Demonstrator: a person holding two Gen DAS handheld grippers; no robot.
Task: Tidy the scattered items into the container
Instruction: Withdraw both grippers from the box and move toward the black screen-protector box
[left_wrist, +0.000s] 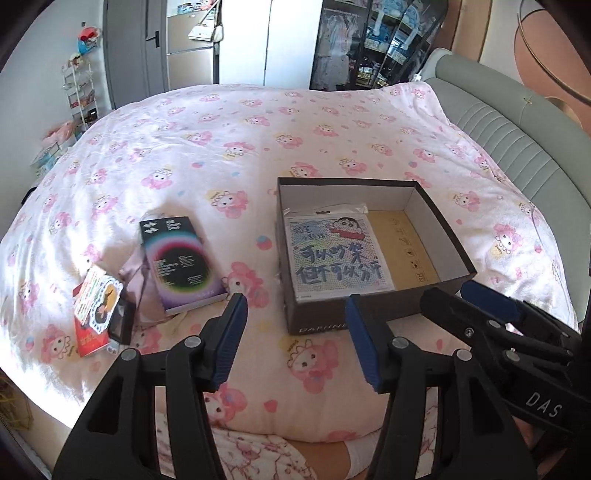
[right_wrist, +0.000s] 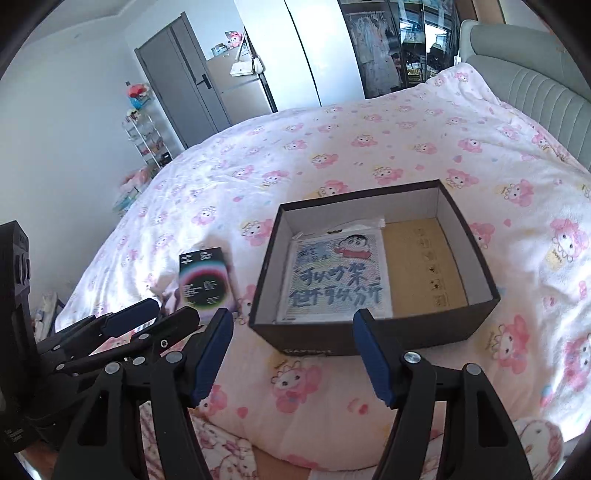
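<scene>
Bed (left_wrist: 258, 140): big and soft, with a pink cartoon cover. Everything lies on it.

Box (left_wrist: 448, 236): dark, with its top open. It sits on the bed, and every place below is told from it. A flat picture card (left_wrist: 340, 254) lies inside on the left, and bare brown floor shows on the right. There looks to be lots of room.

Book (left_wrist: 181, 258): black with a glowing ring on the front. It lies on the bed to the left of the box, well apart from it. It looks stiff and a bit heavy. I think the best hold is across its thin long sides, so it does not tip.

Cloth (left_wrist: 138, 280): pale pink and soft, tucked under the book's left edge. It would flop and sag. Pinch a bunched part.

Small pack (left_wrist: 98, 306): red and white, further left of the box, past the book. It looks light and stiff, maybe a bit slick. Grab it across its short width. A dark thing lies just under it, but I cannot tell what it is.

Left claw (left_wrist: 297, 338): in front of the box, near its left corner. Its two sides are apart and nothing is in them.

Right claw (right_wrist: 293, 354): in front of the box too. Its sides are wide apart with nothing between them.

What is left: the book, cloth and pack are not in the box yet.
</scene>
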